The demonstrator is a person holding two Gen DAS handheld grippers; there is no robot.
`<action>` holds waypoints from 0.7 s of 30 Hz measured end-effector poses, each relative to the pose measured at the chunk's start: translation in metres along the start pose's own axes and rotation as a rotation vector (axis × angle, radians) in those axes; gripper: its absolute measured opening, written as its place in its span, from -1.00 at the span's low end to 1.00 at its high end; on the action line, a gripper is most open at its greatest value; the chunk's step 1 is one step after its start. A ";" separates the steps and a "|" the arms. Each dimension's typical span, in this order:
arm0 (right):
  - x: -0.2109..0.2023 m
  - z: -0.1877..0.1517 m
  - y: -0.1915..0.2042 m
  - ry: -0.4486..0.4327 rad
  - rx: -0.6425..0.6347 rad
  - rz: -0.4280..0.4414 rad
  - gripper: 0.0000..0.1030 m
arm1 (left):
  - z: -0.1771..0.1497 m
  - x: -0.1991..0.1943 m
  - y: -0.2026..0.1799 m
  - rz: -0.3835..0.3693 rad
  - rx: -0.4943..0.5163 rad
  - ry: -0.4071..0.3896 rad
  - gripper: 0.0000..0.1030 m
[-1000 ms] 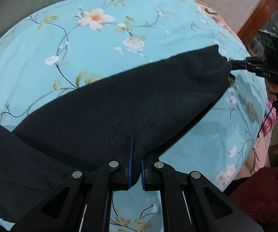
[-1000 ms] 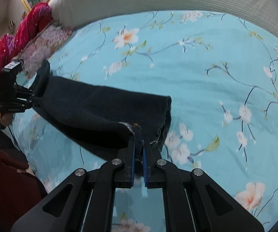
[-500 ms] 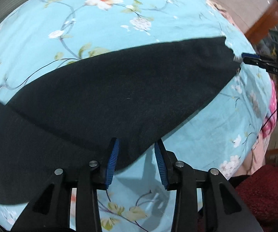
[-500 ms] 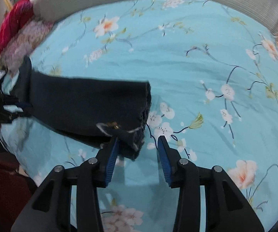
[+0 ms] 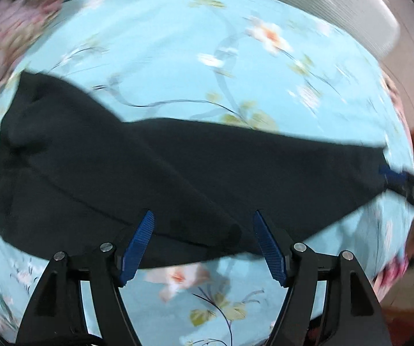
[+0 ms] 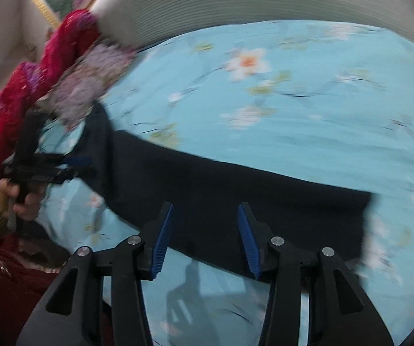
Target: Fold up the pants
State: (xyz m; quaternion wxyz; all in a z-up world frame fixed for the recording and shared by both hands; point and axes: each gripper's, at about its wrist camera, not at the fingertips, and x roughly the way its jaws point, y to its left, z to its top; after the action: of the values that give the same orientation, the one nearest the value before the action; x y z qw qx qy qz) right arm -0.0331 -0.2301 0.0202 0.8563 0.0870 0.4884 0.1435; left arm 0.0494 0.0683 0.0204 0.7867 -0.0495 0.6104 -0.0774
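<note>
Pants flat on bedsheet, both grippers let go.
L wrist view: left gripper [image 5: 204,242] fingers wide apart, just opened, over pants [image 5: 178,173] on floral bedsheet [image 5: 178,57]. R wrist view: right gripper [image 6: 205,238] fingers apart, nothing clamped, above the pants.

Both wrist views overlook (closely) the pants [image 5: 178,173].

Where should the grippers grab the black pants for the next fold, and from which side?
The black pants lie flat in a long strip on the floral sheet, released. Probably best to pinch the two corners of one short end, such as the squared end, coming down from above at the near edge. Flat cloth offers only edges. Left gripper and right gripper have just been opening, clamping nothing.
</note>
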 end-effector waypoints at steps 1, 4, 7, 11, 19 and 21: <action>0.008 0.002 0.008 0.009 -0.013 0.017 -0.08 | 0.004 0.000 0.006 0.008 -0.029 0.008 0.43; 0.032 0.011 0.036 0.036 -0.053 0.080 -0.08 | 0.020 -0.002 0.035 0.038 -0.136 0.011 0.43; 0.060 0.020 0.063 0.072 -0.070 0.159 -0.08 | 0.038 -0.004 0.057 0.063 -0.219 0.023 0.43; 0.093 0.032 0.096 0.130 -0.124 0.202 -0.05 | 0.071 -0.001 0.084 0.122 -0.297 0.068 0.44; 0.149 0.057 0.142 0.203 -0.160 0.286 0.02 | 0.124 0.029 0.106 0.244 -0.327 0.172 0.49; 0.160 0.062 0.148 0.221 -0.160 0.305 0.02 | 0.131 0.039 0.110 0.274 -0.316 0.197 0.49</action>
State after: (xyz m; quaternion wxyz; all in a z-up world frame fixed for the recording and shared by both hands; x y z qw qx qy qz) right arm 0.0734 -0.0380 -0.0355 0.7700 0.0754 0.5475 0.3188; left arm 0.1920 0.1668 -0.0031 0.7088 -0.0808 0.6900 0.1221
